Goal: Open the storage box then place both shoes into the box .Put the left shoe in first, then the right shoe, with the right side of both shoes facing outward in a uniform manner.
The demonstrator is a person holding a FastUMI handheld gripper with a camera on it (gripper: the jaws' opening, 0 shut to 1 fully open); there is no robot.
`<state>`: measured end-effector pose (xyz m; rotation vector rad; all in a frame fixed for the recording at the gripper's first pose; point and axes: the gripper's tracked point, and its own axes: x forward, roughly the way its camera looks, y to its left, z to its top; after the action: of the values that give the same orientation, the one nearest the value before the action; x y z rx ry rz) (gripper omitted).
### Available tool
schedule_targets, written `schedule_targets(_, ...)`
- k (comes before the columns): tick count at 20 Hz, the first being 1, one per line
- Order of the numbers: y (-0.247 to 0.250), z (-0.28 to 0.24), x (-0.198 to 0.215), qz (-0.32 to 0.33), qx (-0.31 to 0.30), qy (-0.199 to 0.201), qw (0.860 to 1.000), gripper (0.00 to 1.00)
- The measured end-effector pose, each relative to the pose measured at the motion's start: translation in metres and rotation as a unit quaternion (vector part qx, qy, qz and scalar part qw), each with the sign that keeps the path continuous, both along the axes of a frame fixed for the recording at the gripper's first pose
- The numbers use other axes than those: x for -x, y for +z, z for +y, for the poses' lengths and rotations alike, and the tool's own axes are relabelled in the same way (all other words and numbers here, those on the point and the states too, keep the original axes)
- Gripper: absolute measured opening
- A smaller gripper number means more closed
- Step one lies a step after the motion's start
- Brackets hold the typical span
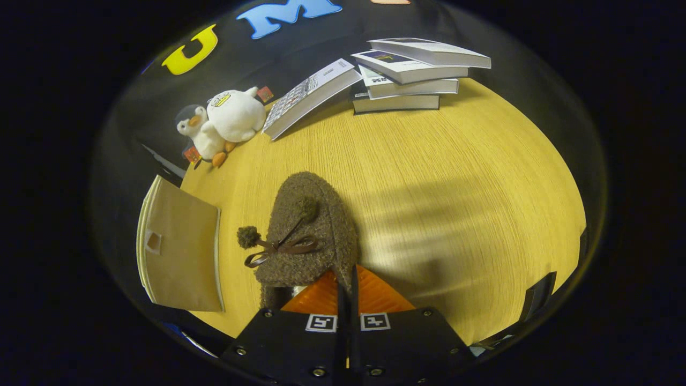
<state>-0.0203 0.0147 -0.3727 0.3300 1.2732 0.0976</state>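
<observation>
Gripper (347, 292): nearest the camera; both fingers are drawn almost together, with a thin dark slit between them, clamping the rear rim of the shoe.
Shoe (308, 230): brown fuzzy slipper with a thin brown ribbon bow and two pom-poms; the heel sits at the fingertips and the toe points far, away from the fingers. Whether its sole rests on the table or hangs just above cannot be told.
Pom-poms: one (248, 236) hangs off the left side of the shoe; the other (307, 208) lies on its upper.
Storage box (179, 252): beige fabric box with a small tab on its face, left of the shoe, at the near left edge of the table, apart from the shoe. Whether it is open cannot be told.
Table (455, 177): yellow wood-grain top, bare to the right of the shoe.
Plush toys (222, 123): white and grey penguin-like figures, far left, beyond the box.
Books (412, 75): stack at the far side; one book (311, 96) leans against it on the left.
</observation>
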Motion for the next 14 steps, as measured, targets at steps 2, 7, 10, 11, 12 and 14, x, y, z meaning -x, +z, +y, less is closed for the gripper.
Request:
schedule_targets(2, 0.015, 0.007, -0.005, -0.009, -0.007, -0.009, 1.000, 0.02)
schedule_targets(7, 0.053, 0.034, -0.014, -0.032, -0.017, -0.021, 0.999, 0.02)
schedule_targets(10, 0.074, 0.057, -0.020, -0.045, -0.029, -0.025, 0.998, 0.02)
schedule_targets(11, 0.080, 0.064, -0.022, -0.050, -0.033, -0.025, 0.998, 0.02)
schedule_targets(12, 0.085, 0.072, -0.024, -0.054, -0.035, -0.024, 0.998, 0.02)
schedule_targets(14, 0.094, 0.086, -0.026, -0.060, -0.038, -0.023, 0.997, 0.02)
